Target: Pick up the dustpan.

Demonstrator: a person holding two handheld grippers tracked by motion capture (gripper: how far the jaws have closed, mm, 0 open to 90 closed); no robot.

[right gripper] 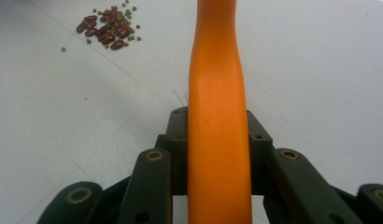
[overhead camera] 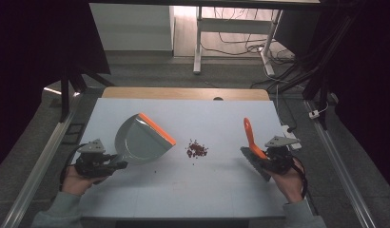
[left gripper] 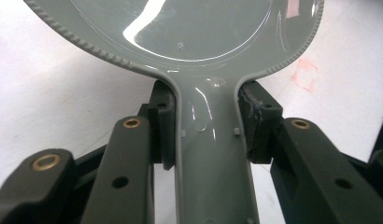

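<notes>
Left gripper (overhead camera: 118,165), lower left of the high view, is clamped on the grey dustpan's (overhead camera: 141,140) handle; right gripper (overhead camera: 259,161), lower right, grips the orange brush (overhead camera: 250,135). The beans (overhead camera: 197,149) sit mid-frame on the table (overhead camera: 221,190), between the two and well apart from both. Tools are in hand, sweeping not yet begun.

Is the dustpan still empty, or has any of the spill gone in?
Empty. The dustpan shows a bare grey inside, and the beans lie in a pile on the table, apart from its orange lip.
</notes>
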